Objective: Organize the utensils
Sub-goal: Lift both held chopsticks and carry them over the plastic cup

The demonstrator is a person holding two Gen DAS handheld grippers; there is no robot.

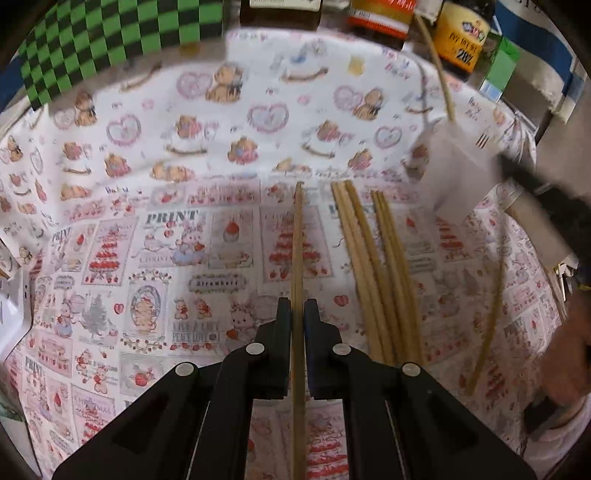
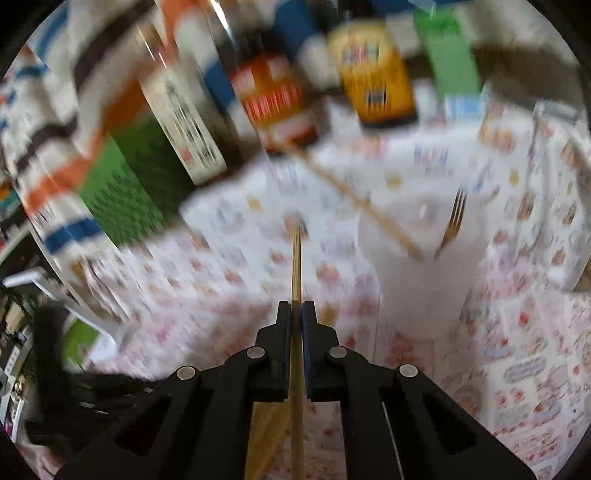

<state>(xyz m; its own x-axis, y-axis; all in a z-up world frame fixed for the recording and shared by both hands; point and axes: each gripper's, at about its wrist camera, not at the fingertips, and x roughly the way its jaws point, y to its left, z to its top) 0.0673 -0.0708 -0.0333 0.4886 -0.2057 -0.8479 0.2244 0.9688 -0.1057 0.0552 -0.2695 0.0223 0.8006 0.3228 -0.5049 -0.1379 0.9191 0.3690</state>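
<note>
My left gripper [image 1: 297, 302] is shut on a single wooden chopstick [image 1: 298, 240] that points away over the patterned cloth. Right of it, several loose chopsticks [image 1: 369, 266] lie side by side on the cloth. A white holder [image 1: 461, 170] stands at the far right with a chopstick [image 1: 437, 66] sticking out of it. In the blurred right wrist view, my right gripper [image 2: 296, 304] is shut on another chopstick [image 2: 296, 266], in the air left of the white holder [image 2: 417, 280]. That holder has a fork [image 2: 454, 221] and a chopstick [image 2: 369, 210] in it.
Bottles and jars line the back edge: an orange-labelled jar [image 1: 380, 16] and a yellow-labelled bottle [image 1: 461, 40], with a green box [image 1: 498, 70] beside them. A green checkered cloth [image 1: 92, 48] lies at the back left. A person's hand [image 1: 569, 354] blurs the right edge.
</note>
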